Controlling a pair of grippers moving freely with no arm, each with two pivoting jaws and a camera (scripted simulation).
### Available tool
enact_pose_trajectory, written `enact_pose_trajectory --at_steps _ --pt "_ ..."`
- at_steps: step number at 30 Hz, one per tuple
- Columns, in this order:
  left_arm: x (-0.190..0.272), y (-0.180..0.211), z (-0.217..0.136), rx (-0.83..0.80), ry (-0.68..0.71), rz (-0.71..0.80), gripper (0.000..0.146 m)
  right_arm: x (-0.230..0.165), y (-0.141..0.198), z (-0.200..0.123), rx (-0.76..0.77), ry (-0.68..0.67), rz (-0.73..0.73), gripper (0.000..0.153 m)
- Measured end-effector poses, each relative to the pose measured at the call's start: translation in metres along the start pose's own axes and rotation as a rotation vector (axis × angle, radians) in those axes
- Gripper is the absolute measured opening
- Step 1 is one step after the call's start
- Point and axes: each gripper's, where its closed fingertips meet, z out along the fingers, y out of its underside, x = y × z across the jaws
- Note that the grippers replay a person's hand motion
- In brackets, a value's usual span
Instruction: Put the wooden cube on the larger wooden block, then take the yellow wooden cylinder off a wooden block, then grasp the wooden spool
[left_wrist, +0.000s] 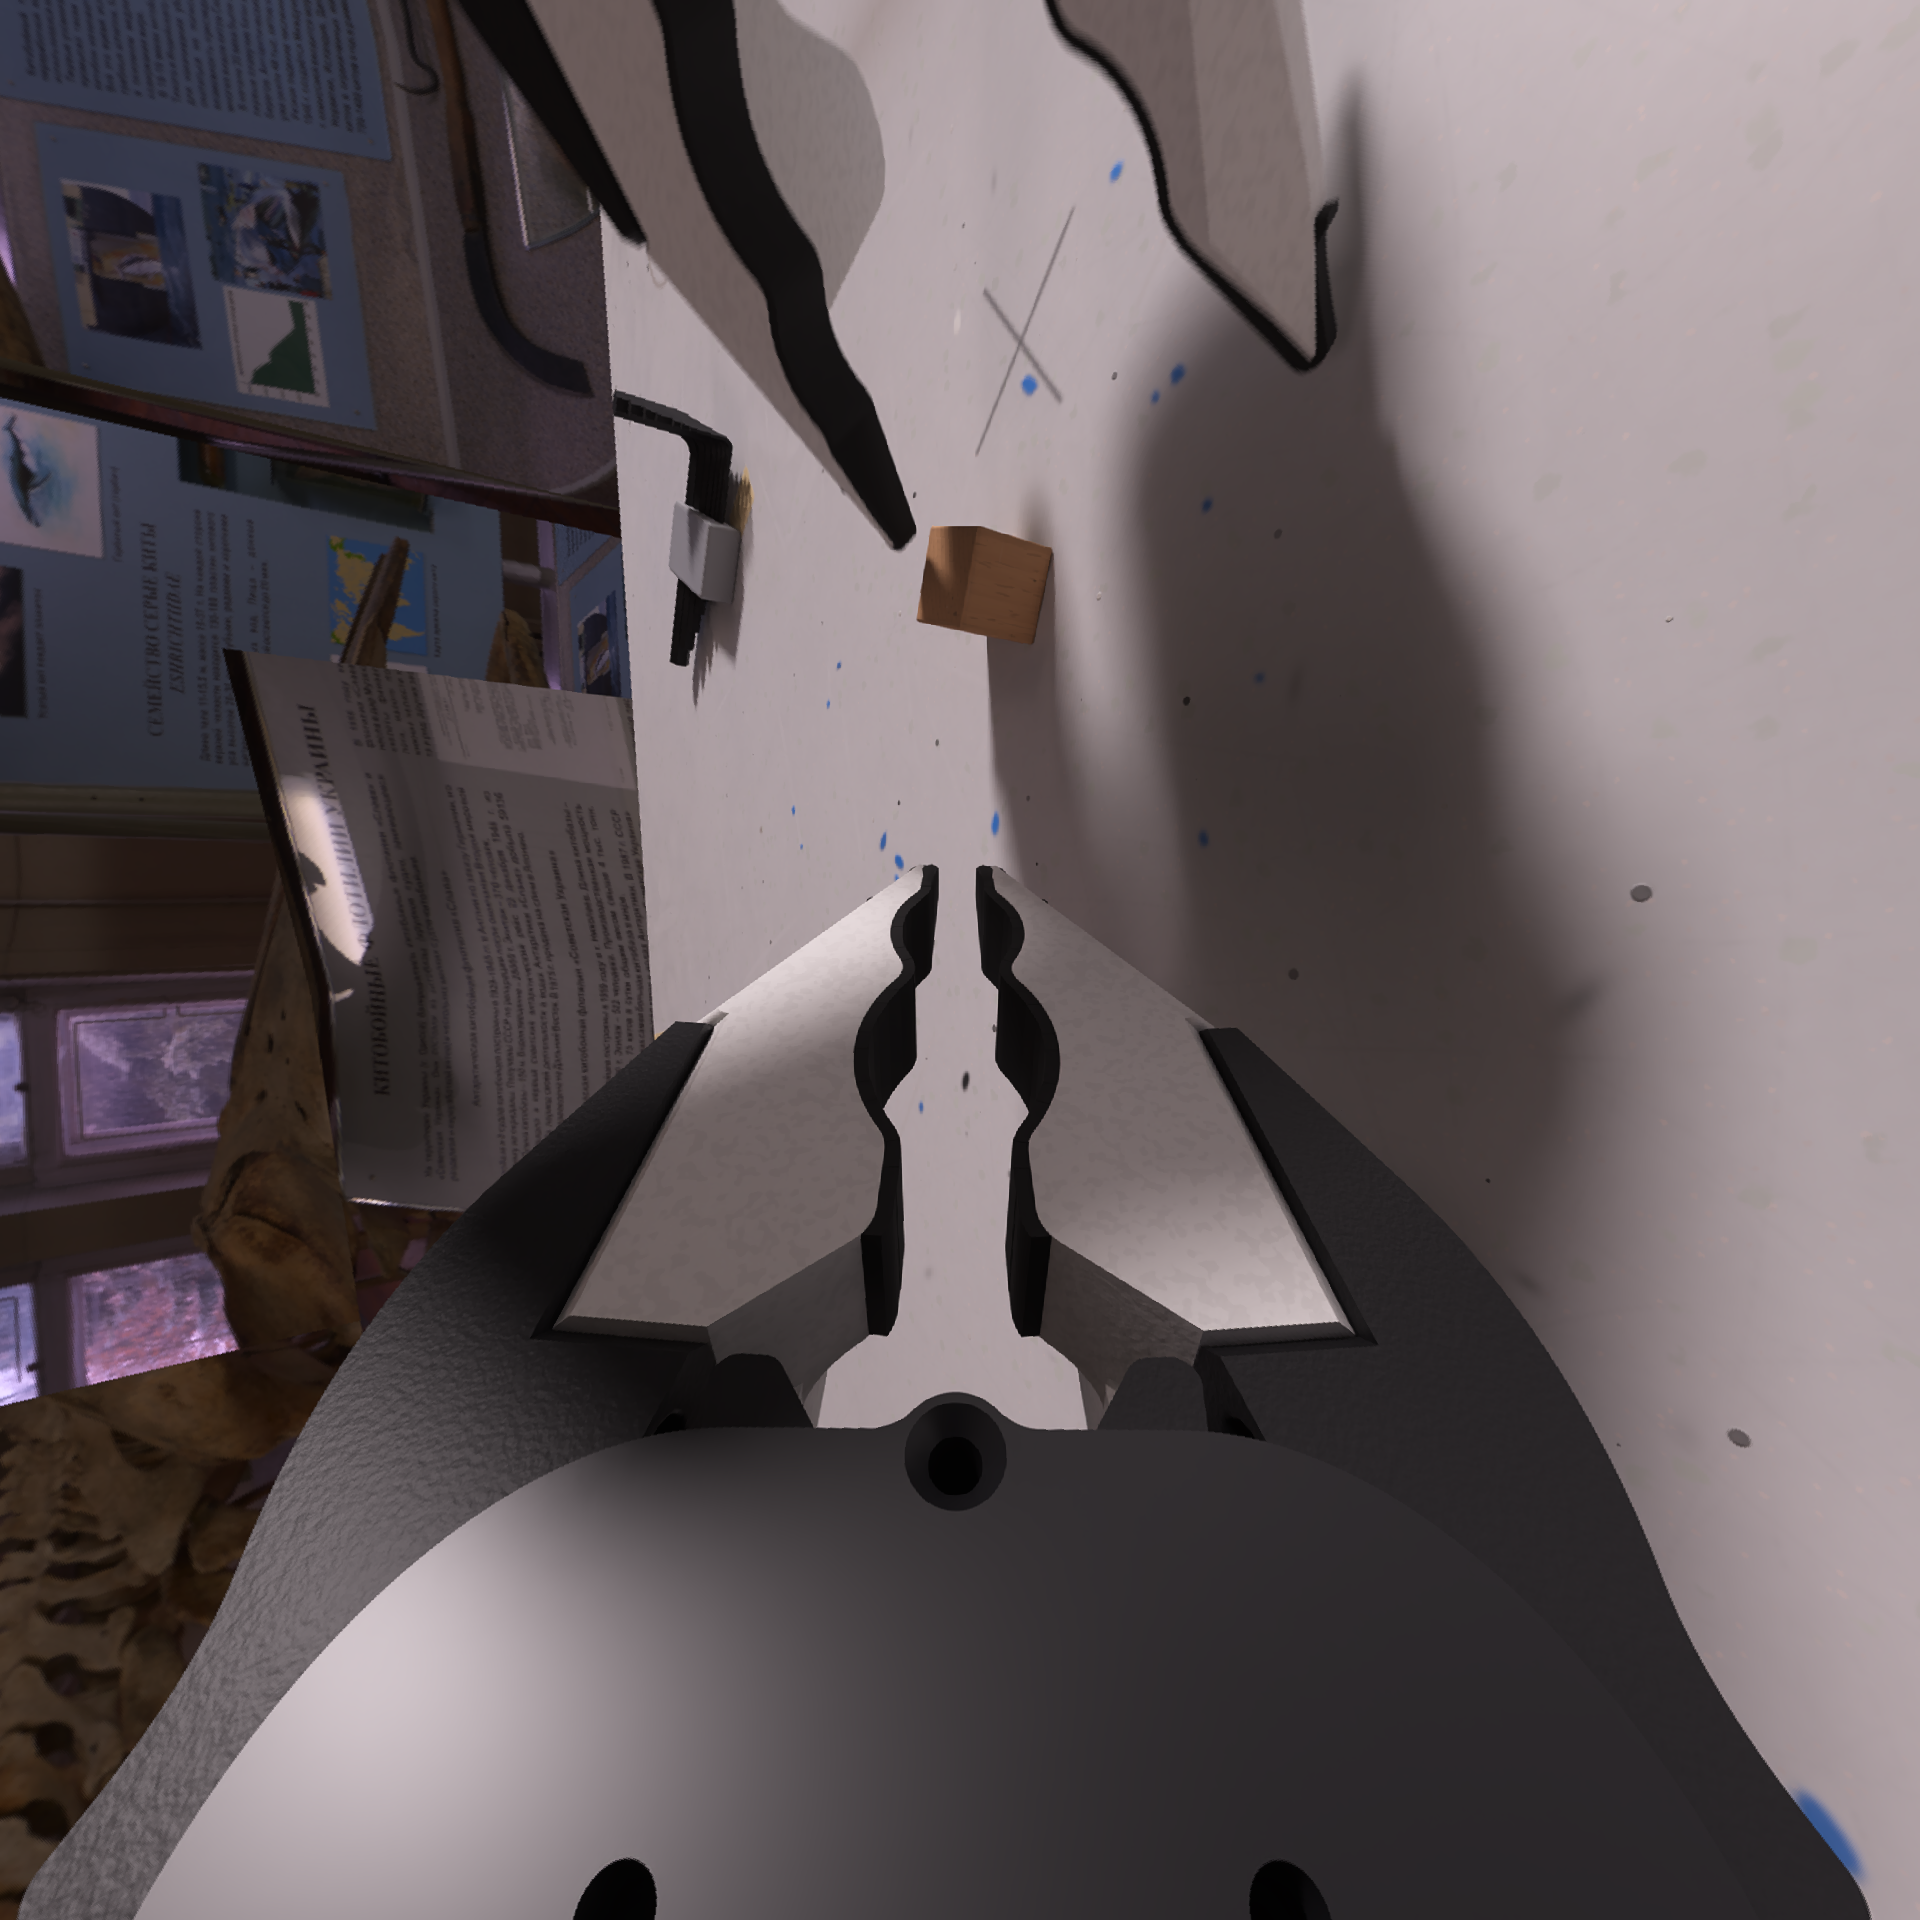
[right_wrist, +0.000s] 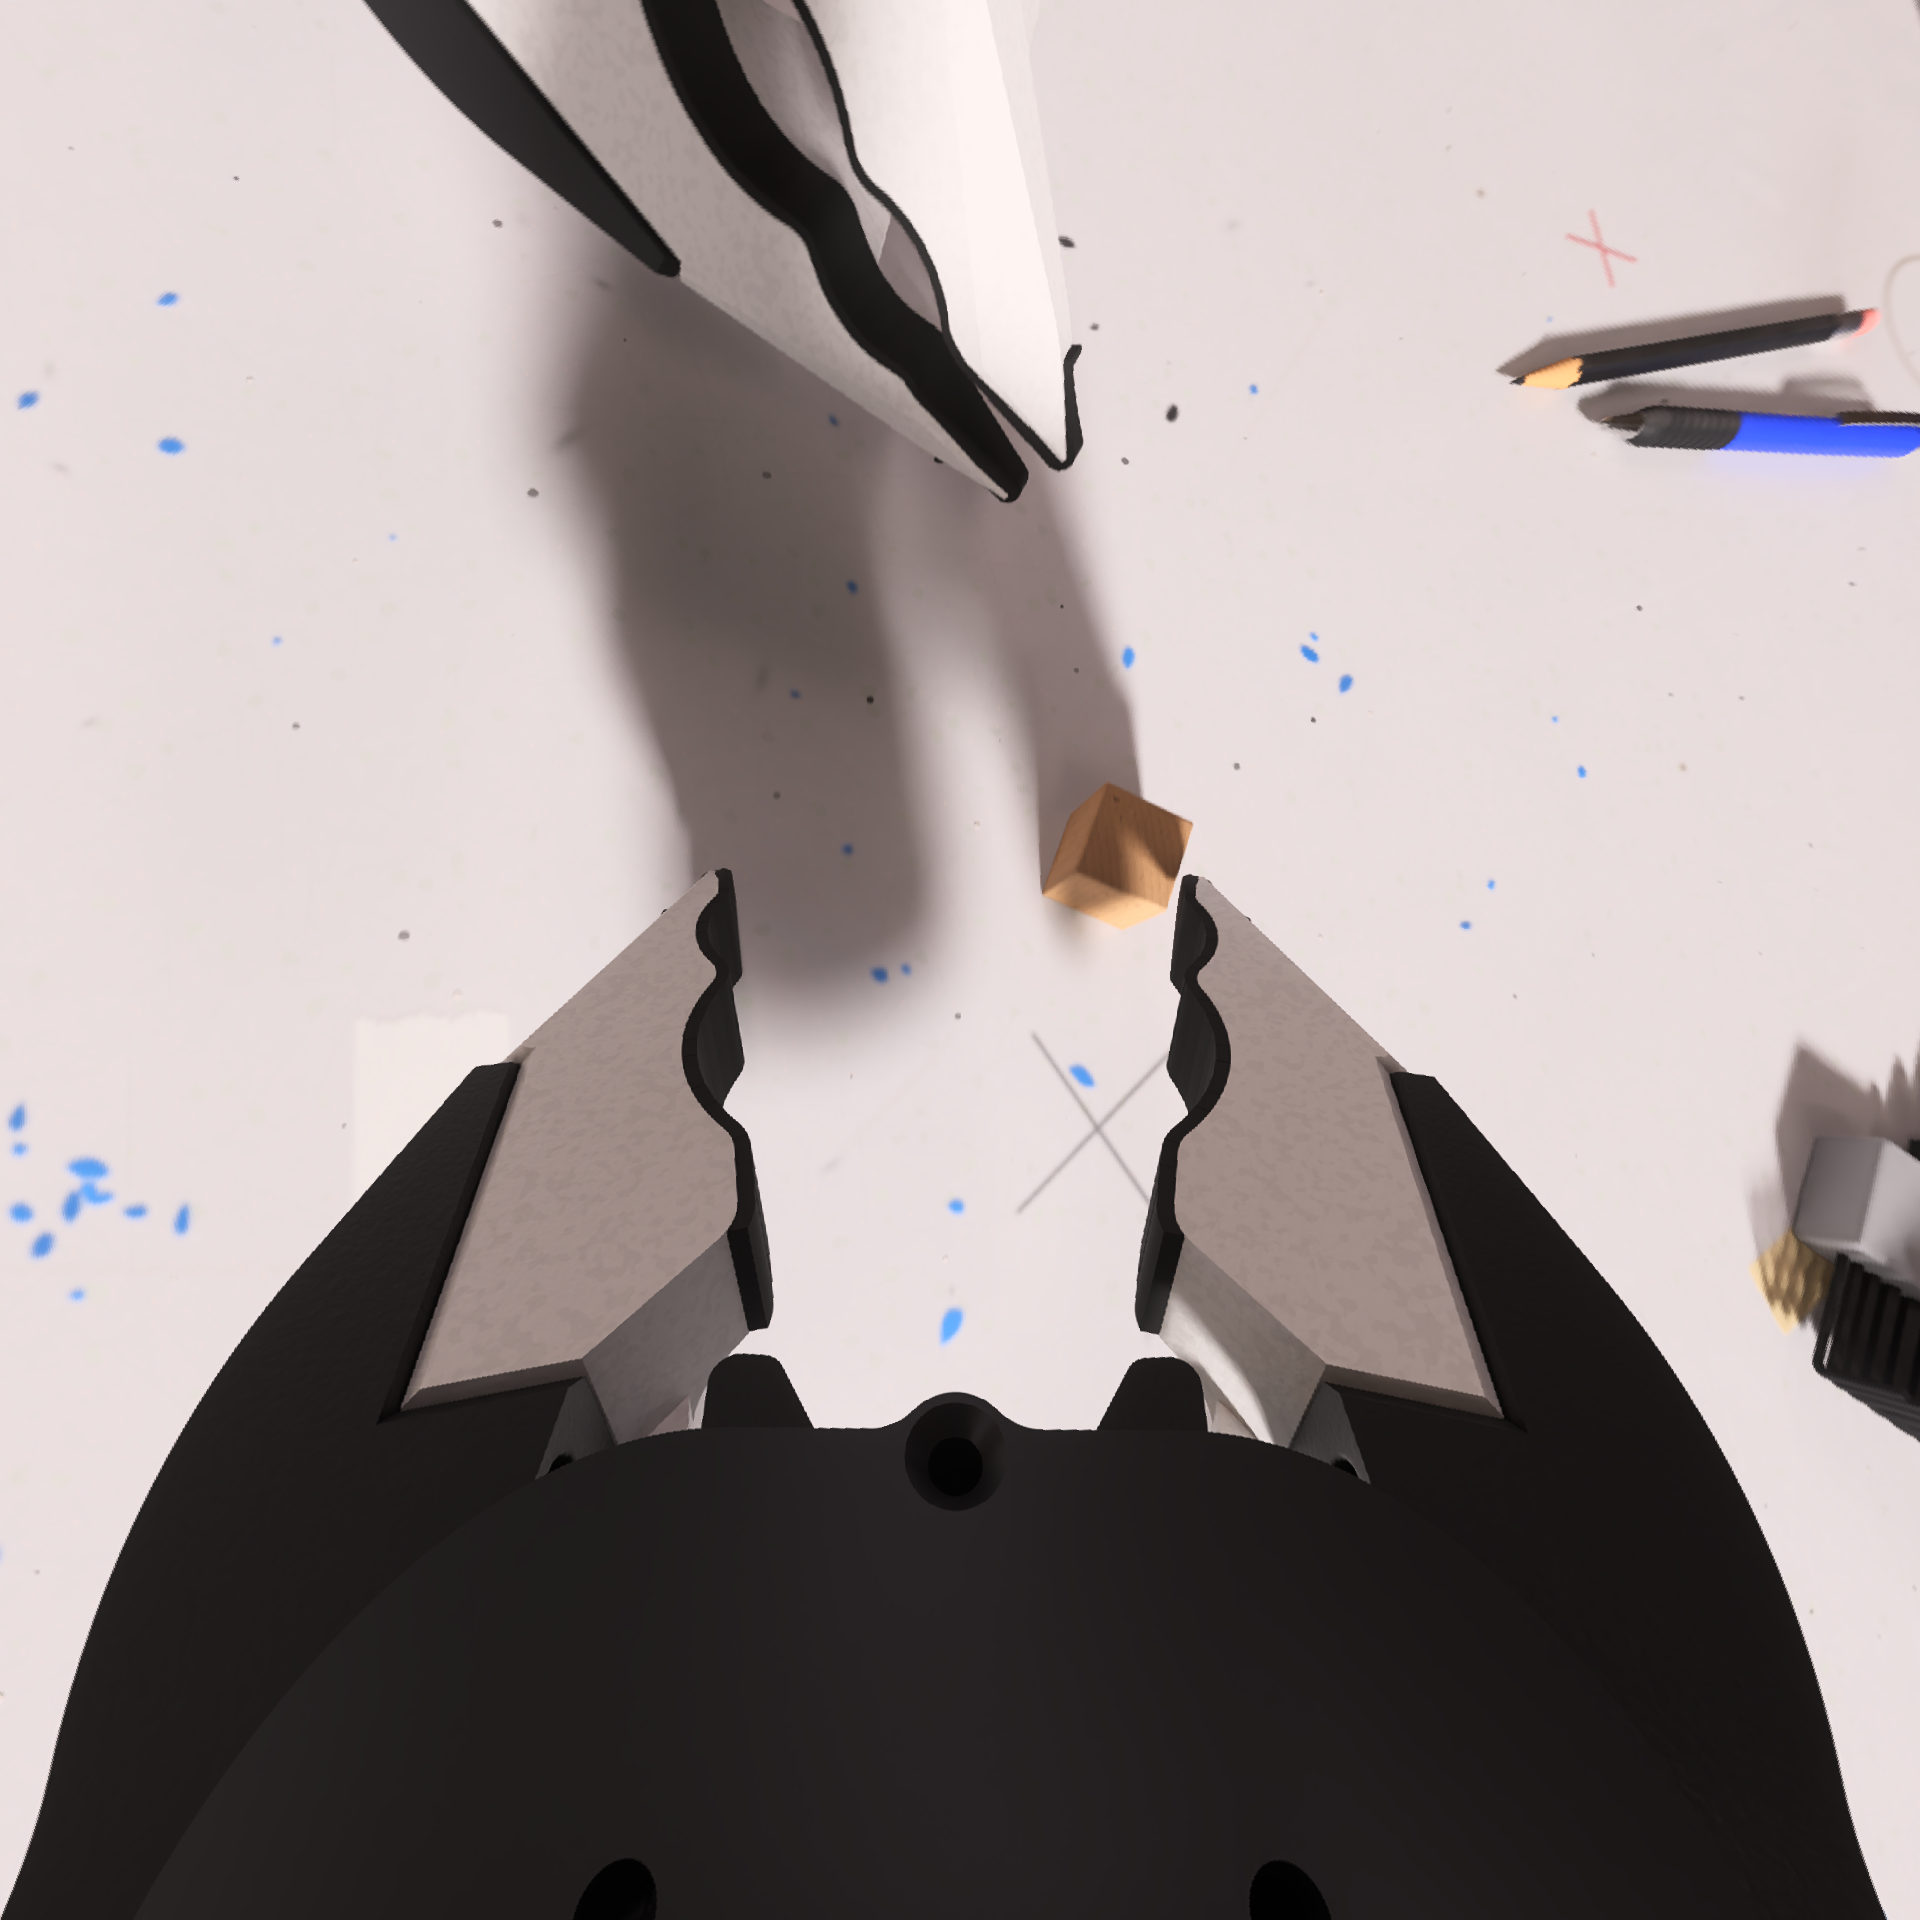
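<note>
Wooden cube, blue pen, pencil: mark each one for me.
wooden cube (right_wrist: 1117, 857): right wrist view, on the middle of its visible faces.
blue pen (right_wrist: 1797, 431): right wrist view, on its blue barrel.
pencil (right_wrist: 1683, 348): right wrist view, on the dark shaft.

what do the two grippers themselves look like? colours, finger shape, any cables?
Both match. Left hand-held gripper and right hand-held gripper: broad rounded matte black body, one round hole centred at the front edge, two more near the camera. Two tapered fingers, pale grey textured outer faces, set in black brackets; inner edges lined with wavy black pads. No cables or markings visible.
</note>
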Motion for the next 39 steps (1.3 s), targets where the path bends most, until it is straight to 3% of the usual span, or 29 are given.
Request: enact_pose_trajectory --at_steps 4,7,9,12,14,19,24,28,32,34,39 --pt "0.0 0.0 0.001 0.001 -0.002 0.005 0.007 -0.001 -0.01 0.007 -0.044 -0.039 0.022 0.075" --pt "0.0 -0.001 0.001 0.004 -0.002 0.005 0.007 -0.003 -0.014 0.011 -0.036 -0.016 0.043 0.084" --pt "0.0 -0.001 0.002 0.003 -0.002 0.011 0.007 -0.001 -0.013 0.012 -0.046 0.021 0.031 0.079" --pt "0.0 0.001 0.003 -0.019 -0.004 0.024 0.007 0.01 -0.017 0.006 0.032 0.15 0.034 0.029" --pt "-0.001 0.002 0.004 -0.045 -0.012 0.04 0.007 0.017 -0.017 -0.002 0.081 0.179 0.094 0.019" --pt "-0.004 0.004 0.008 -0.064 -0.028 0.016 0.007 0.027 -0.007 -0.005 0.055 0.191 0.132 0.019" --pt "-0.006 0.007 0.01 -0.08 -0.044 -0.019 0.007 0.029 0.014 -0.002 -0.082 0.133 0.213 0.054" --pt "-0.007 0.007 0.01 -0.081 -0.044 -0.022 0.007 0.032 0.011 0.0 -0.05 0.086 0.362 0.063" --pt "-0.007 0.007 0.011 -0.093 -0.05 -0.002 0.007 0.035 0.008 0.013 -0.13 0.101 0.366 0.048" --pt "-0.007 0.007 0.012 -0.099 -0.055 0.011 0.007 0.035 0.002 0.018 -0.139 0.109 0.353 0.021" --pt "-0.009 0.016 0.012 -0.156 -0.073 0.052 0.007 0.03 -0.005 0.018 -0.06 0.111 0.3 0.021"
